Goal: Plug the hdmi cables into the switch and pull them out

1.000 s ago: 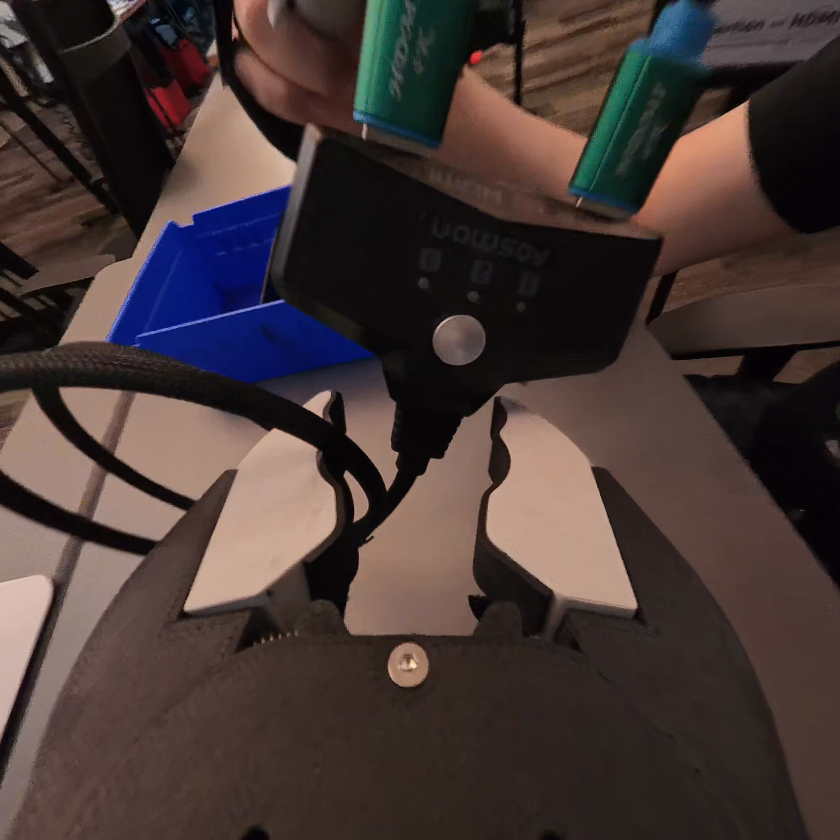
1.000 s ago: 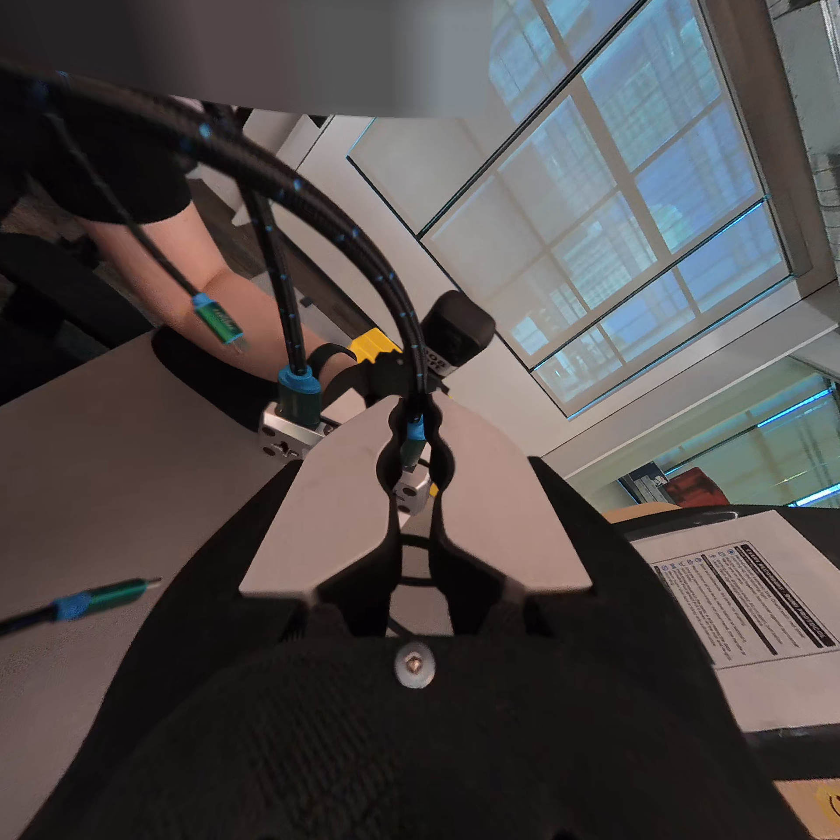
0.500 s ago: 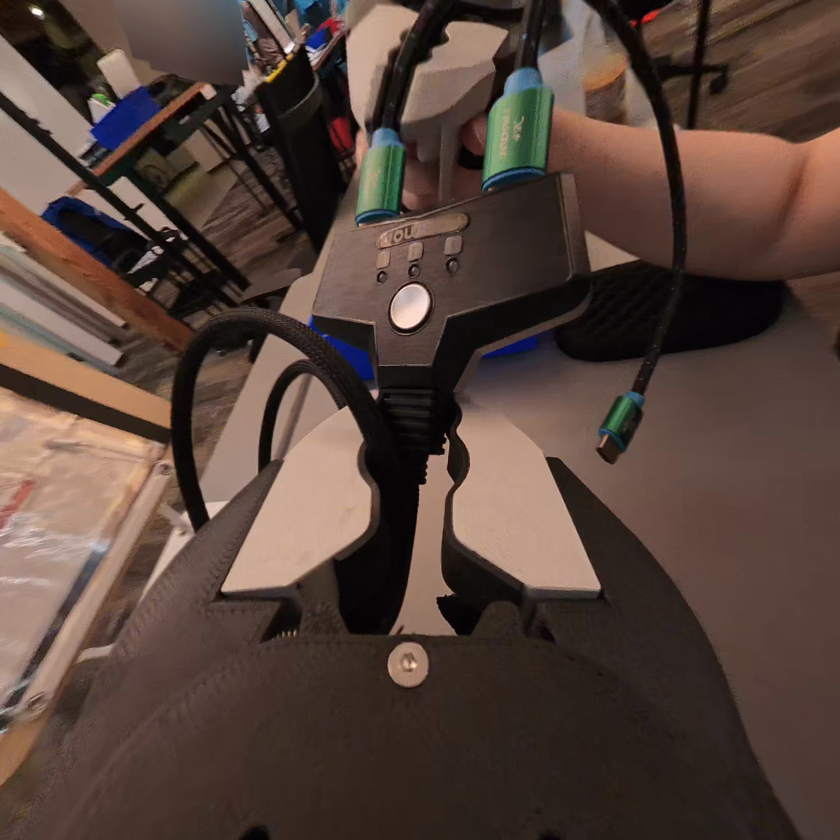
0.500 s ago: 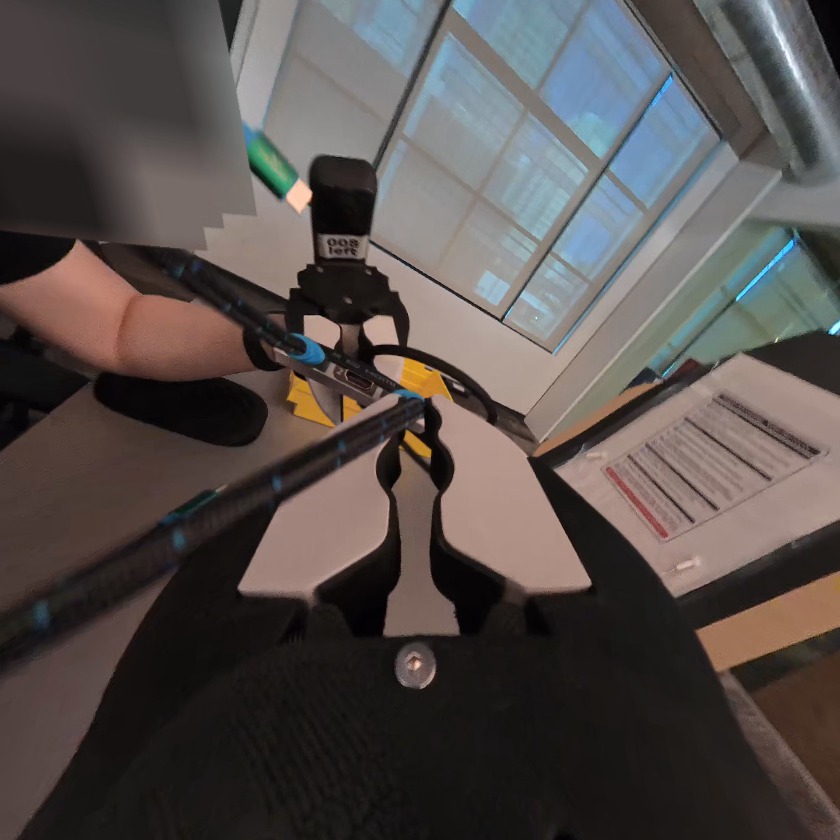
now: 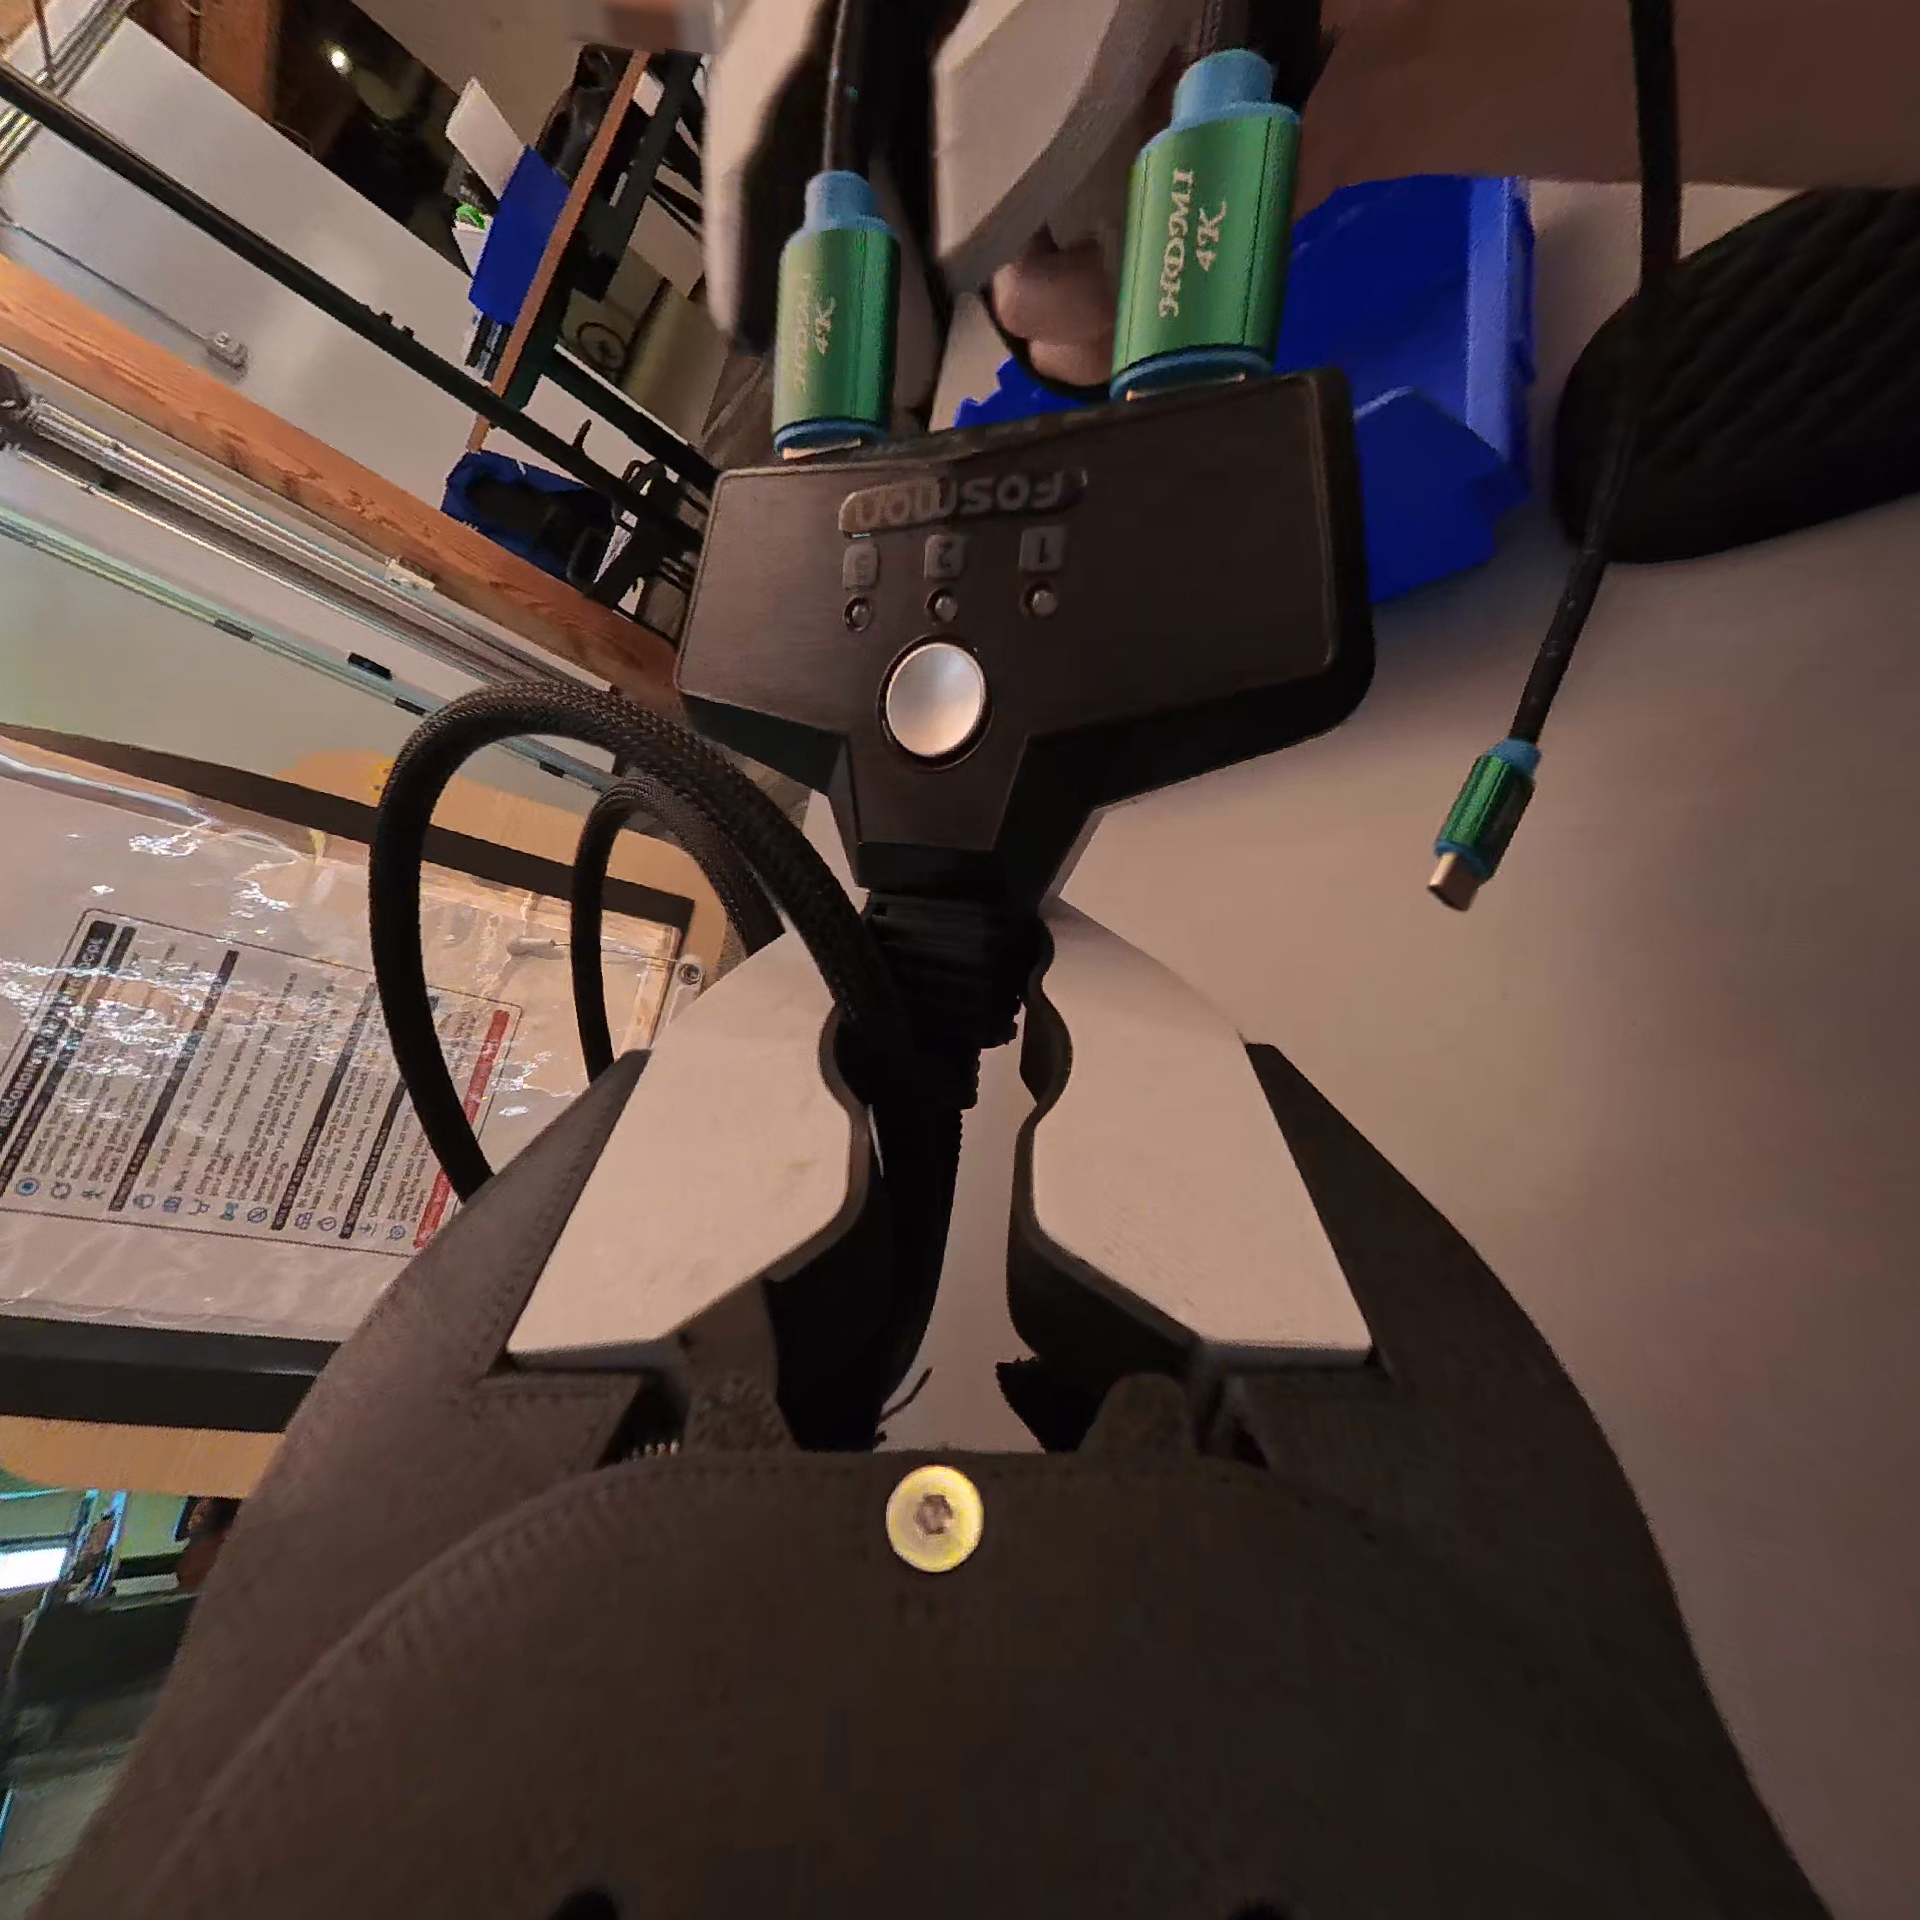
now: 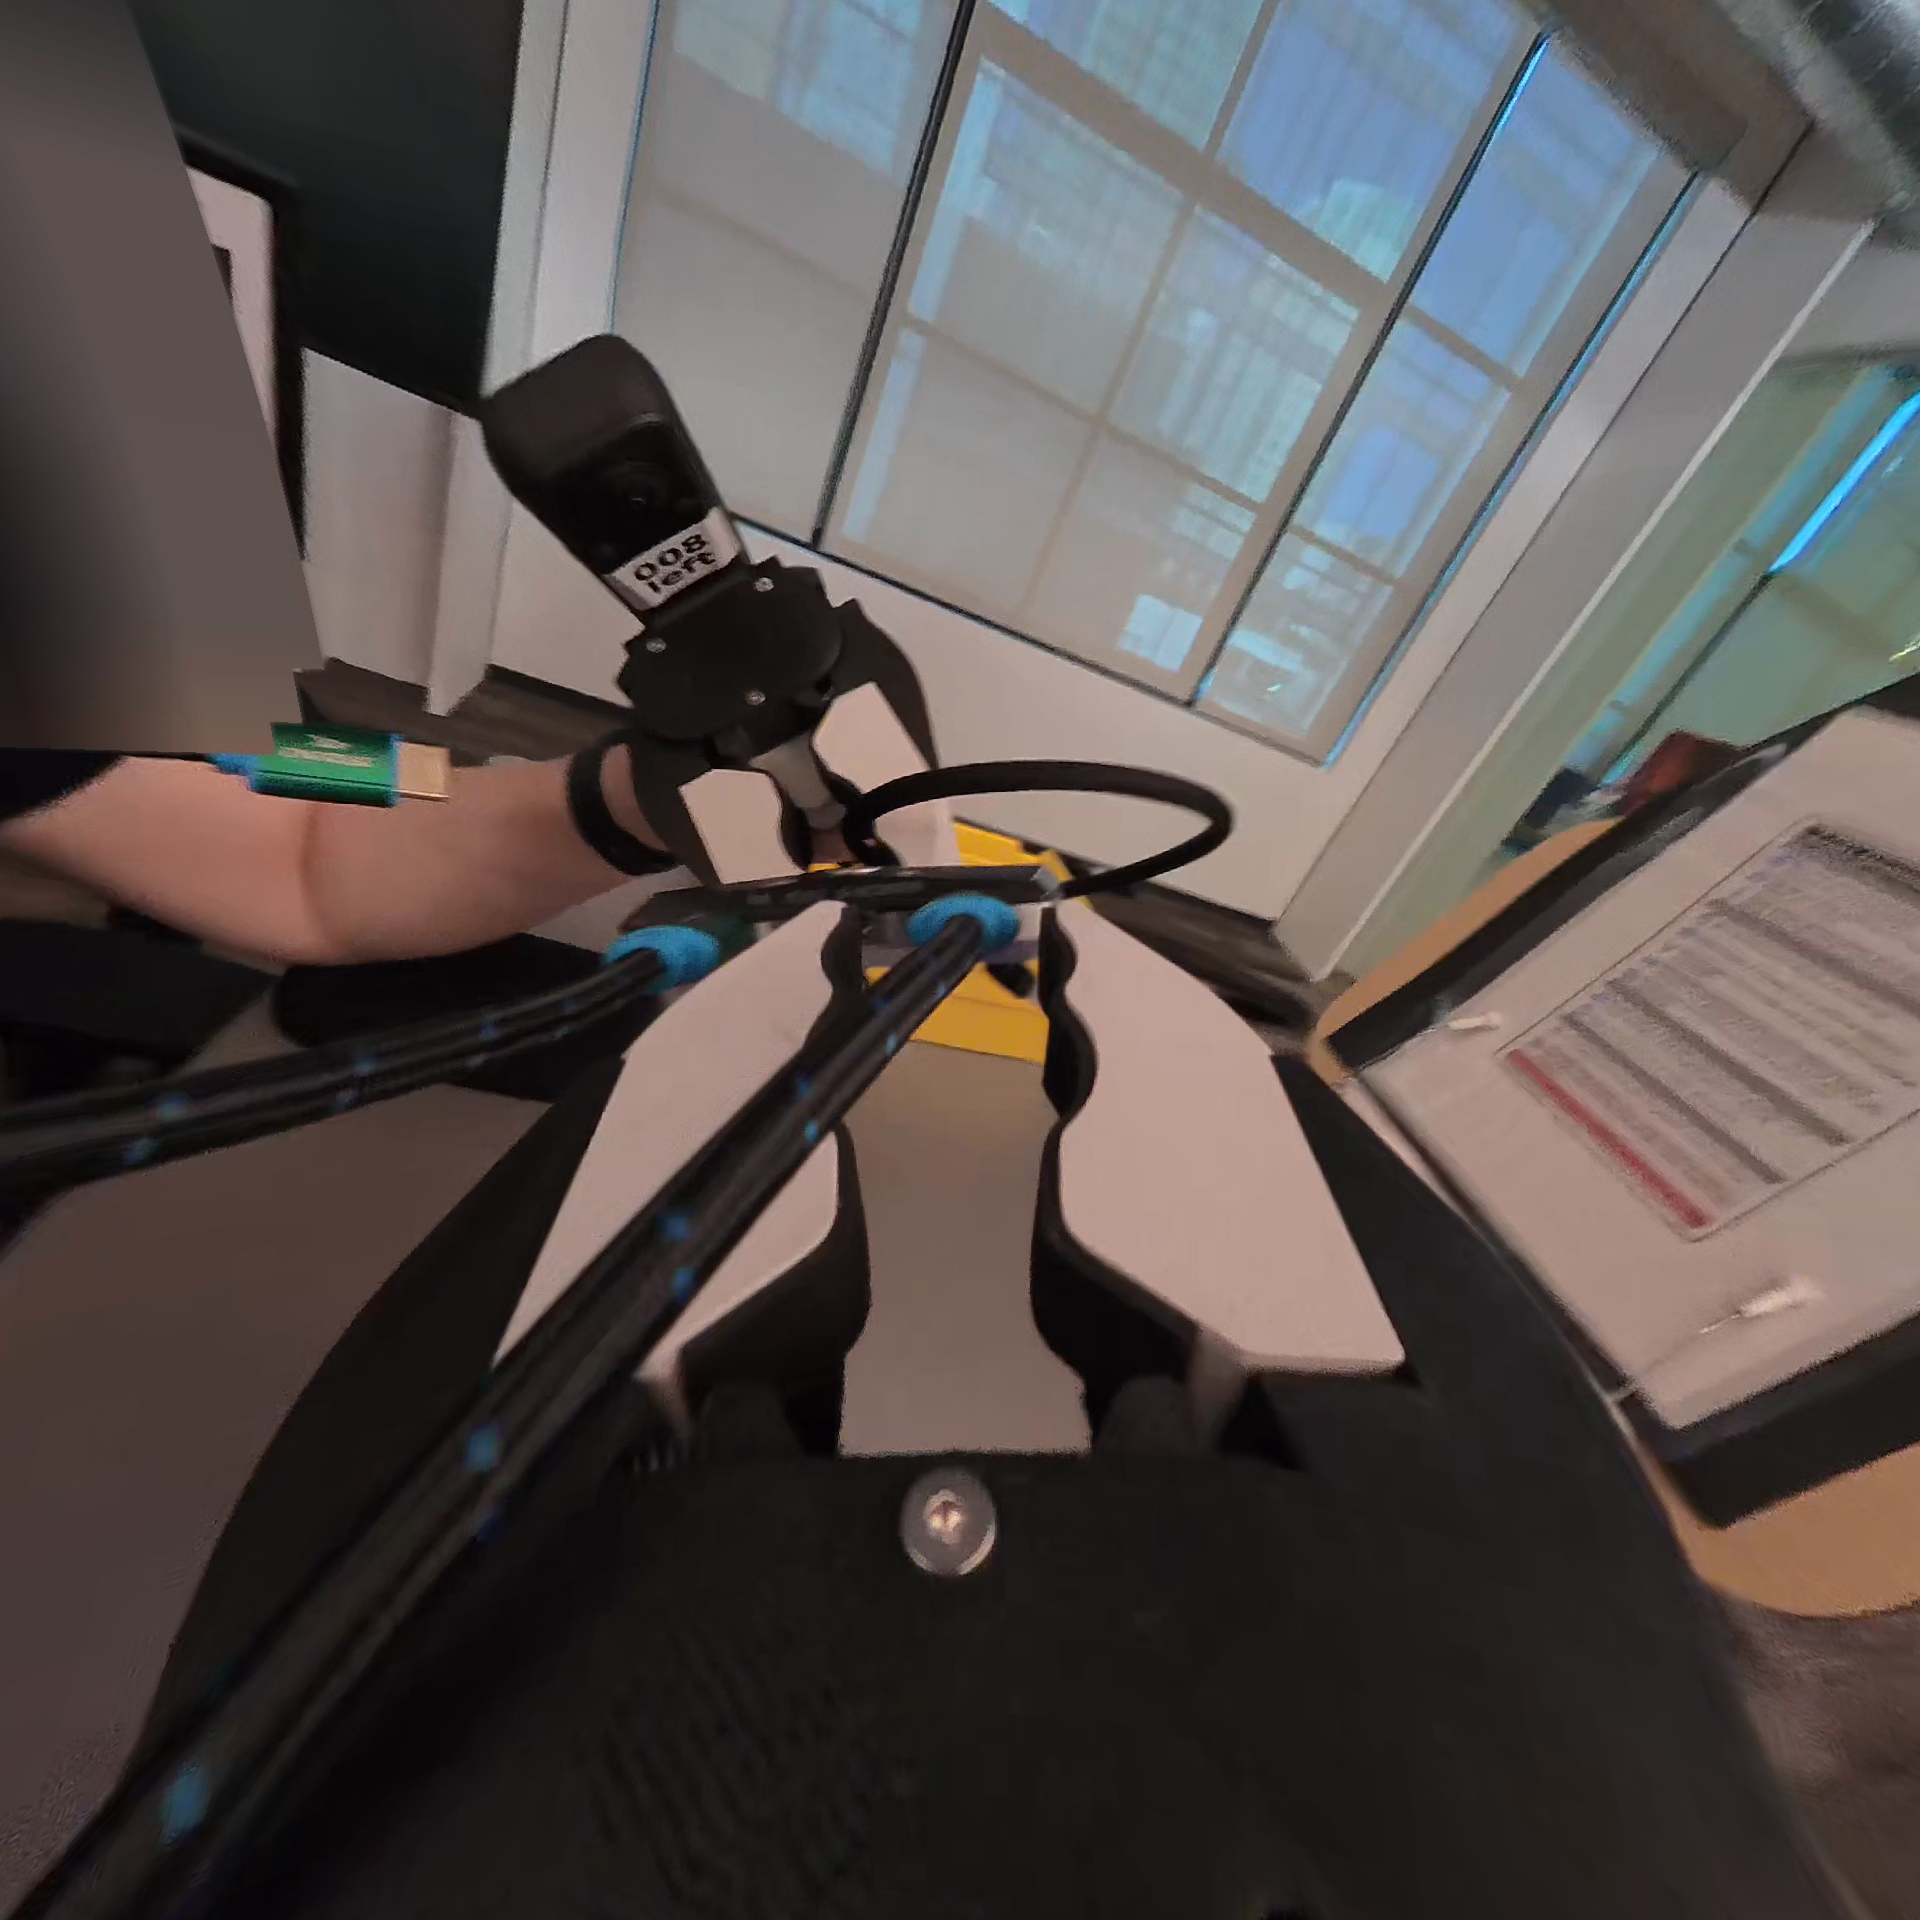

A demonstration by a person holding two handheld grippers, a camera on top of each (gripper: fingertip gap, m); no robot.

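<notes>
My left gripper [image 5: 935, 982] is shut on the ribbed cable neck of the black HDMI switch [image 5: 1143, 582] and holds it above the table. Two green HDMI plugs [image 5: 1205, 249] [image 5: 831, 322] sit in its far ports. A third green plug [image 5: 1481, 821] hangs loose at the right. My right gripper [image 6: 935, 920] is open, and its jaws straddle one plugged cable [image 6: 727, 1174] just behind the blue collar [image 6: 961, 920]. The switch shows edge-on in the right wrist view [image 6: 831, 888], held by the left gripper [image 6: 790, 800]. The loose plug shows there at the left [image 6: 332, 764].
A blue bin [image 5: 1403, 416] and a black ribbed pad [image 5: 1745, 384] lie on the grey table [image 5: 1558, 1143] beyond the switch. The switch's own black braided cable [image 5: 436, 935] loops to the left. A yellow object [image 6: 977, 1003] sits behind the switch. A printed sheet [image 6: 1714, 1039] lies at the right. The left gripper's tips are roughly 9 centimeters from the right gripper's.
My left gripper has closed on the switch's cable neck and lifted and tilted it. My right gripper, shut on a plugged cable before, has now opened its jaws around it.
</notes>
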